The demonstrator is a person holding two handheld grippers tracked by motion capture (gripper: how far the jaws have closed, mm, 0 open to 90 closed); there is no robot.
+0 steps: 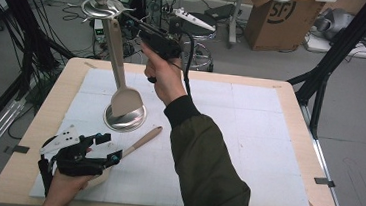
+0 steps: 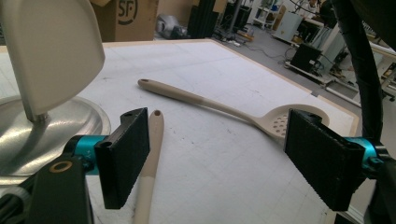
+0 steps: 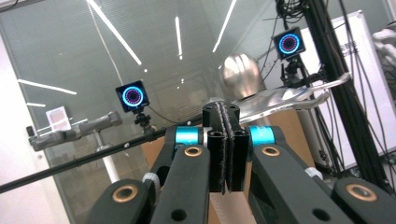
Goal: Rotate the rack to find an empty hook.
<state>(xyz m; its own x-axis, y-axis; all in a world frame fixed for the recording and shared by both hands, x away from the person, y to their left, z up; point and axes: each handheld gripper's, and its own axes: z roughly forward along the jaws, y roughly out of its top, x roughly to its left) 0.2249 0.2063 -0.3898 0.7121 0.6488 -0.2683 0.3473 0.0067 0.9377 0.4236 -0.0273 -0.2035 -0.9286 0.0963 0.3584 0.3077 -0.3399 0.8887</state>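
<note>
The work in hand looks like hanging kitchen utensils on a metal rack [image 1: 101,5] that rises from a round base [image 1: 125,117] on the counter [image 1: 292,87]. The right gripper [image 1: 128,18] is raised to the hooked ring at the top of the rack, jaws clenched, and in the right gripper view a strip of beige shows below the pressed pads, so I judge them to be gripping the handle end of the beige spatula [image 1: 119,67]. That spatula hangs down beside the rack's stem, its blade in front of the base. Whether its handle hole is already over a hook cannot be told from these pictures.

The left gripper [image 1: 109,149] rests low on the counter, toward the person from the base, jaws released and wide apart. A beige spoon handle [image 2: 152,154] lies just beside one pad without being pinched. A slotted spoon [image 2: 224,107] lies flat on the counter, farther from the base.

By my reading, the hanging step is close to done. The next move calls for seating the spatula on a hook, then letting the right jaws part without knocking the rack. After that, the left jaws can close on the spoon handle.
</note>
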